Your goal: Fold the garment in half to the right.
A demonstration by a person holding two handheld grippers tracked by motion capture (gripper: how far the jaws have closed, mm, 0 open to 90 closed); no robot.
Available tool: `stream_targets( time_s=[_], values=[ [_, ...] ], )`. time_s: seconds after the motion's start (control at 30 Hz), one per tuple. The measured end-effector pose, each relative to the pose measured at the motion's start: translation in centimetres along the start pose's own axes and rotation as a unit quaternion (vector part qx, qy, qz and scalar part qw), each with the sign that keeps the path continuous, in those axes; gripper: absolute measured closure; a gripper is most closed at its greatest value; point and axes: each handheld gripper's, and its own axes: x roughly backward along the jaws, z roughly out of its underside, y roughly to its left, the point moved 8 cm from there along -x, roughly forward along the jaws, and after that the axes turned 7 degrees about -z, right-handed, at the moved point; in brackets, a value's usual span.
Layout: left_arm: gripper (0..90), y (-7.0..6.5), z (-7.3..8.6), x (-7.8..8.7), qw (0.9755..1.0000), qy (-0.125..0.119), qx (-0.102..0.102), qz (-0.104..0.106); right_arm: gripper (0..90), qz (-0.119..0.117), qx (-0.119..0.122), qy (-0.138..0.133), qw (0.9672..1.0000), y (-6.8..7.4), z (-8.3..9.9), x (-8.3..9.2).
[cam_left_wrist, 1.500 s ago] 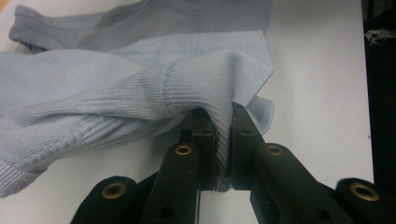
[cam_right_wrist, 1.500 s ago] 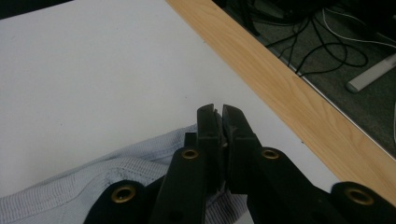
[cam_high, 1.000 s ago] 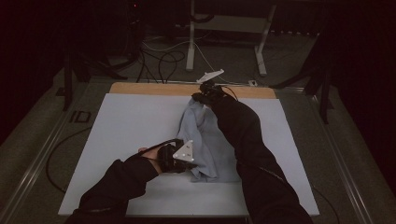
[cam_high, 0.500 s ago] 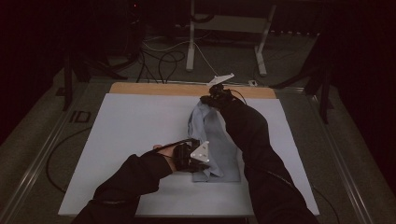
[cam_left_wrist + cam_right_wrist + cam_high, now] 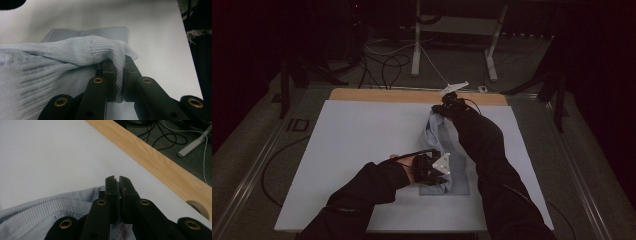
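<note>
We find the light blue garment (image 5: 439, 150) lying in a narrow fold right of centre on the white tabletop (image 5: 357, 145), with 2 claws clamped on it. The left claw (image 5: 119, 75), on a forearm reaching in from the lower left and lying low and level across the tabletop, pinches a ribbed edge at the near end. The right claw (image 5: 117, 187), on an arm stretched far forward, grips the far end near the wooden strip (image 5: 155, 157).
</note>
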Motion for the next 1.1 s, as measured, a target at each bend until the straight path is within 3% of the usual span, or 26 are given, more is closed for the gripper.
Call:
stream_targets(
  time_s=[0.4, 0.6, 0.63, 0.7, 0.83, 0.93, 0.97, 1.1],
  values=[
    [84.7, -0.5, -1.7, -3.5, 0.9998, 0.012, -0.012, 0.009, 86.9, -0.003, -0.010, -0.005, 0.9999, -1.1, 1.2, 0.0],
    [83.9, -0.3, -2.1, -5.0, 0.9999, 0.010, -0.003, 0.006, 85.1, -0.010, -0.027, -0.008, 0.9996, -2.0, 1.9, 0.2],
    [83.4, -0.2, -2.2, -5.1, 0.9999, 0.010, 0.000, 0.007, 82.1, -0.009, -0.030, -0.008, 0.9995, -2.2, 2.1, 0.2],
    [79.7, -0.1, -2.4, -5.4, 0.9999, 0.002, 0.005, 0.011, 66.0, 0.005, -0.032, -0.006, 0.9995, -2.5, 2.3, 0.4],
    [63.6, -0.3, -3.0, -5.3, 0.9998, -0.008, 0.008, 0.015, 40.6, 0.021, -0.042, -0.009, 0.9989, -3.2, 2.4, 1.0],
    [55.8, -0.6, -3.2, -5.2, 0.9998, -0.009, 0.003, 0.018, 24.2, 0.024, -0.053, -0.020, 0.9981, -3.7, 2.3, 1.7],
    [53.7, -0.7, -3.3, -5.2, 0.9997, -0.012, 0.003, 0.020, 18.8, 0.013, -0.056, -0.023, 0.9981, -3.6, 2.3, 2.0],
    [45.8, -0.8, -3.5, -4.8, 0.9996, -0.012, 0.005, 0.025, 13.4, -0.002, -0.064, -0.031, 0.9975, -3.5, 2.3, 2.6]
  ],
)
